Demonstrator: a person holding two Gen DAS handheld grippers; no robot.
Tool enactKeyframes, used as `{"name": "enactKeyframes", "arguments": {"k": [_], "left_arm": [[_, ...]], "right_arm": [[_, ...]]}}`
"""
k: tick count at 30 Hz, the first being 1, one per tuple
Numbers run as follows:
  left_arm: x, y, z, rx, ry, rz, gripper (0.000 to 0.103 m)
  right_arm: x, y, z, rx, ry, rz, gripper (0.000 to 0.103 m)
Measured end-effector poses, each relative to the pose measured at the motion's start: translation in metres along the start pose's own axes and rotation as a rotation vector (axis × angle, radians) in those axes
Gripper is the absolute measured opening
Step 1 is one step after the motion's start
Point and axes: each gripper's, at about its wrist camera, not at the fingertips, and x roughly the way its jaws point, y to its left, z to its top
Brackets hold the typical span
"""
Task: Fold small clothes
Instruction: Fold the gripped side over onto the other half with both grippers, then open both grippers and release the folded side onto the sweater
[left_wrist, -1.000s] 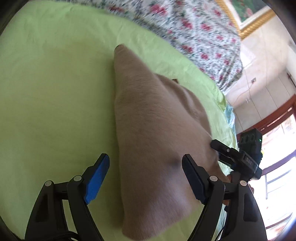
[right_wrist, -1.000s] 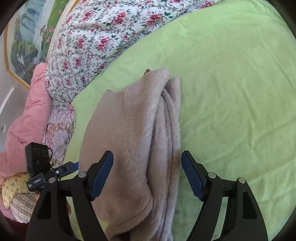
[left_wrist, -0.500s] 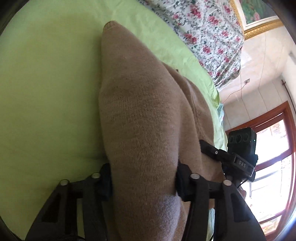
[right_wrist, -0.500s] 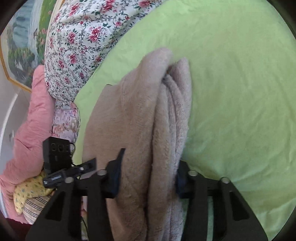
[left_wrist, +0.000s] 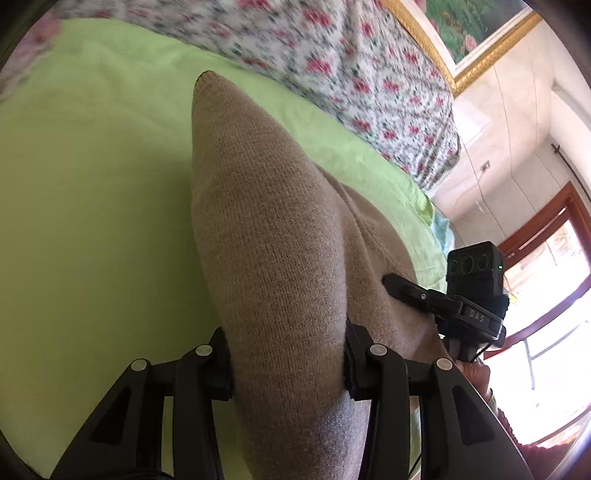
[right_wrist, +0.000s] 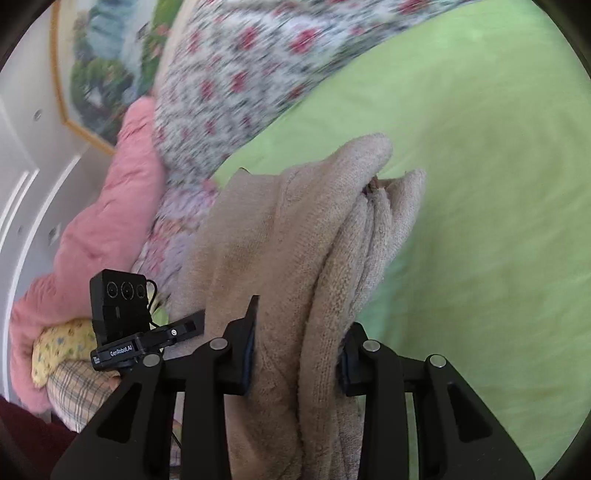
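A folded beige knit garment (left_wrist: 266, 236) lies along the green bed sheet (left_wrist: 92, 221). My left gripper (left_wrist: 288, 362) is shut on its near end, with the cloth bulging up between the jaws. In the right wrist view the same garment (right_wrist: 295, 240) shows as several stacked fuzzy folds, and my right gripper (right_wrist: 295, 354) is shut on its other end. Each gripper shows in the other's view: the right one (left_wrist: 461, 306) beside the garment, the left one (right_wrist: 147, 332) at the left.
A floral quilt (left_wrist: 351, 74) lies along the far side of the bed. A pink quilt (right_wrist: 99, 229) and patterned pillows (right_wrist: 62, 354) sit at the bed's left end. A framed picture (right_wrist: 96, 66) hangs on the wall. A window (left_wrist: 546, 295) is at the right.
Both grippers went from open around the garment's ends to shut on them. They now hold the ends a little higher and the views have tilted up.
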Motion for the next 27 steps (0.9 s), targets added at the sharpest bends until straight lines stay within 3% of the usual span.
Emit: {"name": "enactKeyframes", "arguments": {"k": [5, 10, 15, 19, 21, 27], "left_arm": [[-0.036, 0.037, -0.025, -0.055, -0.029, 0.041, 0.042], [-0.031, 0.075, -0.046, -0.146, -0.007, 0.055, 0.047], [-0.025, 0.072, -0.048, -0.145, -0.019, 0.106, 0.063], [-0.039, 0.070, -0.048, -0.111, -0.020, 0.161, 0.067], [-0.052, 0.066, -0.044, -0.088, -0.037, 0.191, 0.067], [-0.072, 0.067, -0.016, -0.068, -0.109, 0.309, 0.065]], "right_arm": [[0.046, 0.020, -0.013, -0.013, 0.071, 0.066, 0.035], [0.079, 0.023, -0.026, -0.013, 0.129, 0.018, 0.036], [0.079, 0.016, -0.029, 0.019, 0.136, -0.007, 0.041], [0.073, 0.021, -0.027, 0.008, 0.143, -0.061, 0.049], [0.062, 0.026, -0.022, -0.019, 0.119, -0.121, 0.054], [0.034, 0.045, 0.007, -0.099, -0.010, -0.220, 0.052]]}}
